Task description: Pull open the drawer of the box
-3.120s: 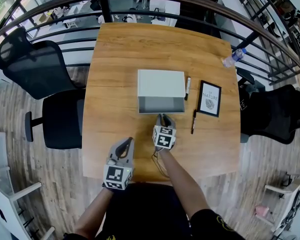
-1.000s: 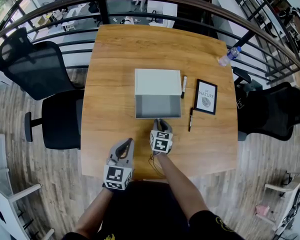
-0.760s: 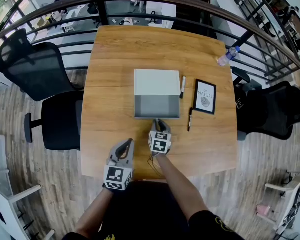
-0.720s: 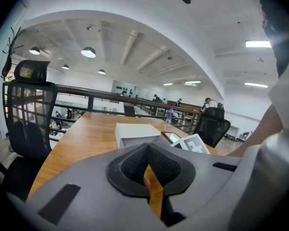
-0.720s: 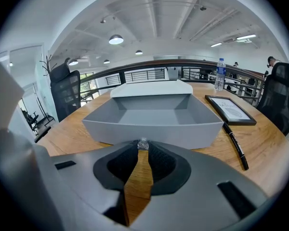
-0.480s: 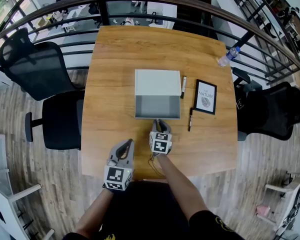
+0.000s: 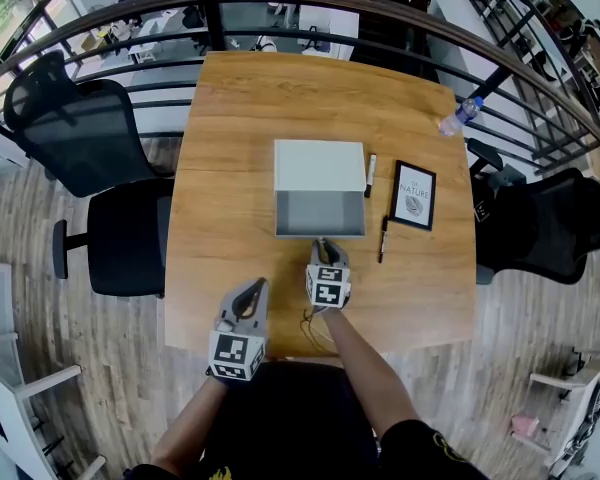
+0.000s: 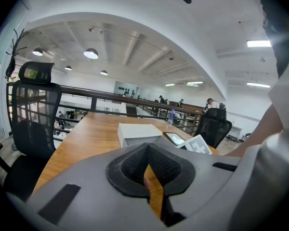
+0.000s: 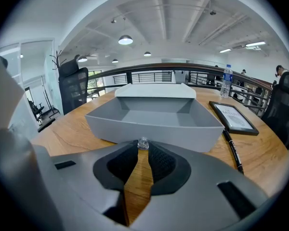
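A white box [image 7: 320, 165] lies mid-table with its grey drawer [image 7: 320, 213] drawn out toward me, empty inside. My right gripper [image 7: 323, 246] is at the middle of the drawer's front wall, shut on the small clear knob [image 9: 143, 143]. The right gripper view looks straight into the open drawer [image 9: 154, 121], with the box [image 9: 156, 90] behind it. My left gripper [image 7: 248, 293] hovers near the table's front edge, left of the right one and apart from the box. Its pads meet at the tips with nothing between them [image 8: 147, 148].
To the right of the box lie a pen [image 7: 371, 163], a second pen [image 7: 384, 238] and a black-framed picture [image 7: 416, 195]. A water bottle [image 7: 460, 116] lies at the far right corner. Black chairs [image 7: 80, 118] stand left of the wooden table [image 7: 240, 98]; a railing runs behind.
Since the earliest frame the drawer has come further out toward me with the right gripper on its knob. Over the last second both grippers and the drawer have stayed put.
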A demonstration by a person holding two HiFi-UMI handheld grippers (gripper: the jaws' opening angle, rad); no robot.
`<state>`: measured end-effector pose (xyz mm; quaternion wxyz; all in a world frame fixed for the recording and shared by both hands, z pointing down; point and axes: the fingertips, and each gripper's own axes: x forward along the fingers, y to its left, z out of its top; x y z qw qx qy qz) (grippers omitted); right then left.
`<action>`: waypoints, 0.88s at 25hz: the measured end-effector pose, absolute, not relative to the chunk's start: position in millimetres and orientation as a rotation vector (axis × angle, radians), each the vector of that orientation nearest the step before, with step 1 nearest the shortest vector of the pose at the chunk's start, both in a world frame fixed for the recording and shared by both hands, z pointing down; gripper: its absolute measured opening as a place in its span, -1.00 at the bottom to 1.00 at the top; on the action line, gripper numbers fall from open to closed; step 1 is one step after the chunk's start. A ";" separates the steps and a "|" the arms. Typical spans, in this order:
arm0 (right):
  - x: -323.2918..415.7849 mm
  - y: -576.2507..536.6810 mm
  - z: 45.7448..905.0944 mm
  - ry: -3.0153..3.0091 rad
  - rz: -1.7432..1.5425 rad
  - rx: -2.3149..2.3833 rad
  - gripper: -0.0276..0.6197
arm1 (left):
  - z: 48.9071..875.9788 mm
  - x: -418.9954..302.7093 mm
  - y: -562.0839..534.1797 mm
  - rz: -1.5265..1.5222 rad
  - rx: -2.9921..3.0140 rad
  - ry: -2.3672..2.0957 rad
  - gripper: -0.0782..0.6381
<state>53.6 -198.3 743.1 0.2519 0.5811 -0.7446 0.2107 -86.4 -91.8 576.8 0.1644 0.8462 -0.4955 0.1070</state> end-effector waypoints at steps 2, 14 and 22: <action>59.0 -195.9 746.2 -2.014 0.562 1.562 -0.72 | 576.4 -87.4 -91.1 0.307 2.410 -1.416 -0.73; 55.6 -188.7 744.0 -1.996 0.615 1.589 -0.72 | 572.4 -86.8 -86.9 0.310 2.419 -1.428 -0.73; 57.1 -181.7 749.1 -1.959 0.675 1.588 -0.69 | 568.6 -90.9 -85.4 0.307 2.425 -1.435 -0.73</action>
